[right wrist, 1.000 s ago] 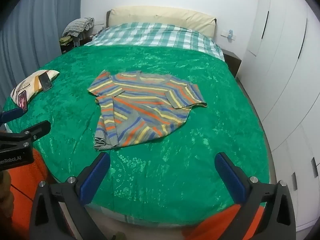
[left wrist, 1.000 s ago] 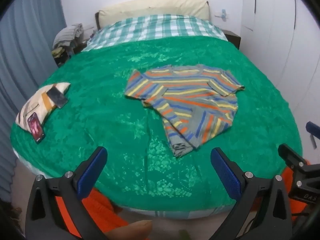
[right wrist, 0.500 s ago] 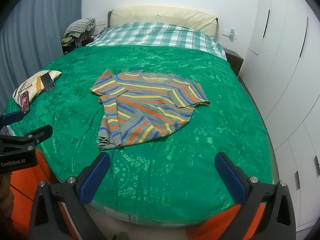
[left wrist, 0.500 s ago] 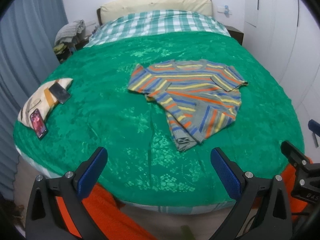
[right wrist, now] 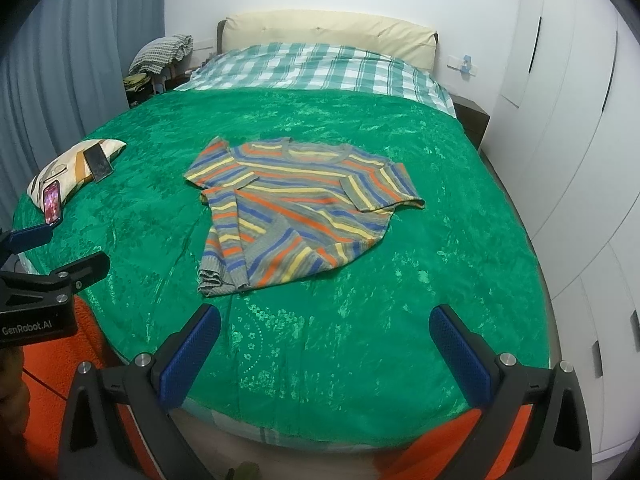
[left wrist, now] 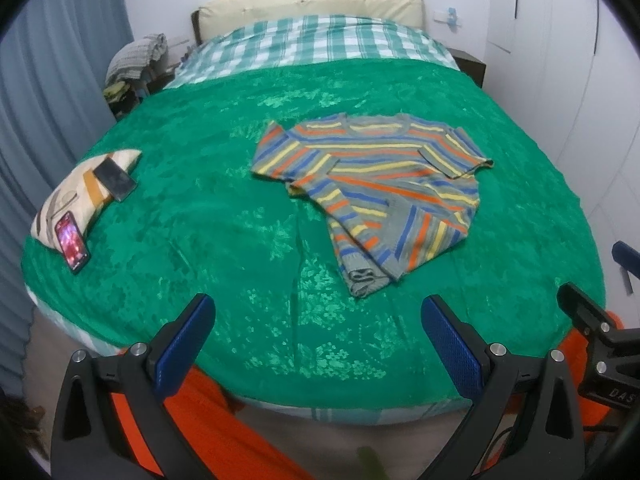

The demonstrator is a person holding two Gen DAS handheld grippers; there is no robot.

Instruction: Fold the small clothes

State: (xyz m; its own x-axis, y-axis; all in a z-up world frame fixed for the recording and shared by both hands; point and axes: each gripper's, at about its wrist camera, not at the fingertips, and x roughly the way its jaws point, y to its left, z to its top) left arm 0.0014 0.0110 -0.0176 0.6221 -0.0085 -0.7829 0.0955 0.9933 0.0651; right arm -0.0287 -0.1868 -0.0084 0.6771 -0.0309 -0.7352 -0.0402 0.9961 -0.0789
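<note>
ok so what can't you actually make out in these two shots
- Underside layers of the striped knitted sweater: both views, hidden by its own folded-over fabric.
- Lit screen of the phone on the patterned pillow: both views, too small to read.
- Near edge of the green floral bedspread: partly hidden by the open left gripper and right gripper.

Even, soft indoor light, moderately bright, no hard shadows. Sheen patches on the green bedspread [left wrist: 224, 208] toward the headboard edge. Strong fisheye bending at frame edges, black vignette corners. Slight softness overall; the phone screen [left wrist: 71, 240] glows.
</note>
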